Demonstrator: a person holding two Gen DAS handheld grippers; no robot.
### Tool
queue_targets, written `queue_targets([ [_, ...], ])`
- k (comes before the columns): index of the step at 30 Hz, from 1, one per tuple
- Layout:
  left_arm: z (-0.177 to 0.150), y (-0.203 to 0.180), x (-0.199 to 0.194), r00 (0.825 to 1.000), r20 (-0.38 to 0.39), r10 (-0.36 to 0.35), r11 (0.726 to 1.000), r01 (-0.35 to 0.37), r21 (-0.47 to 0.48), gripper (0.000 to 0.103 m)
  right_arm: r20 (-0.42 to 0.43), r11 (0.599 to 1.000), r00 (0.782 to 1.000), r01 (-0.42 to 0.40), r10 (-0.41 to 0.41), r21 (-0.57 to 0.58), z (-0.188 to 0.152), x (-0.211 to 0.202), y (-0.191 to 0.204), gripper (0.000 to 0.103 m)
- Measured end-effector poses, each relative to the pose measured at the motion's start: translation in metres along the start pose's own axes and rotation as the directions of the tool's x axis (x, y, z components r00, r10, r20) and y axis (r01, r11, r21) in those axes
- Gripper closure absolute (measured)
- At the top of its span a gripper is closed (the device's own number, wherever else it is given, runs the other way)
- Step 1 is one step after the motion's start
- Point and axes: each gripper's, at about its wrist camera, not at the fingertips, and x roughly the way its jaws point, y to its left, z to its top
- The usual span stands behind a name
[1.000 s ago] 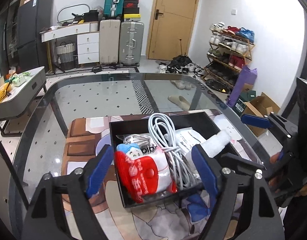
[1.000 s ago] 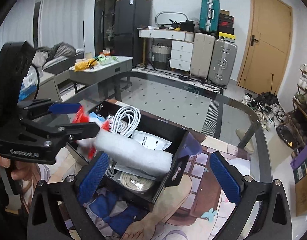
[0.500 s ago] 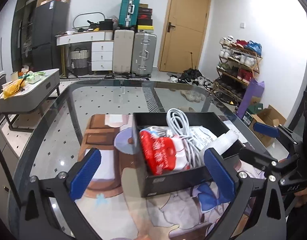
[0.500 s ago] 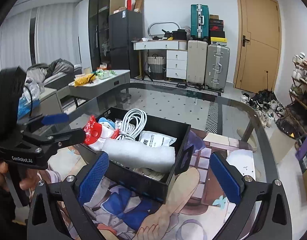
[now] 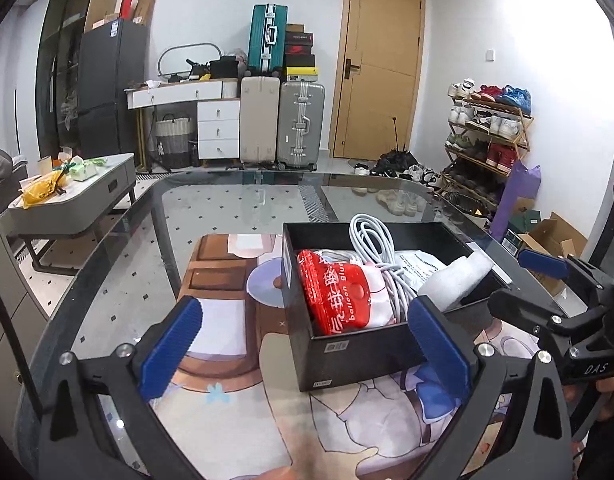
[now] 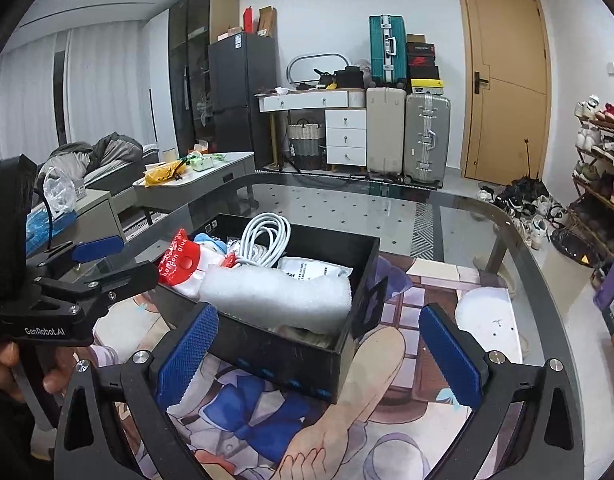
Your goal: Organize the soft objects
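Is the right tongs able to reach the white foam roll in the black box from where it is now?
Probably yes. The right tongs are open and empty, and the white foam roll lies on top at the near side of the black box, uncovered. Only the low box wall stands between them.

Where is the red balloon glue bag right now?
The red balloon glue bag sits inside the black box on the glass table, at the box's left end in the left wrist view, right beside the coiled white cable.
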Motion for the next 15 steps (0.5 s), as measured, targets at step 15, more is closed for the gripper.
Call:
queue_targets([
  [15,-0.0042,-0.0048,0.0006,1.0,0.015,0.008,1.0,-0.008,0.016,0.0,0.047,1.0,0.999,0.026,-0.025,-0.015,-0.0046,-0.0096,0.0034,0.001],
])
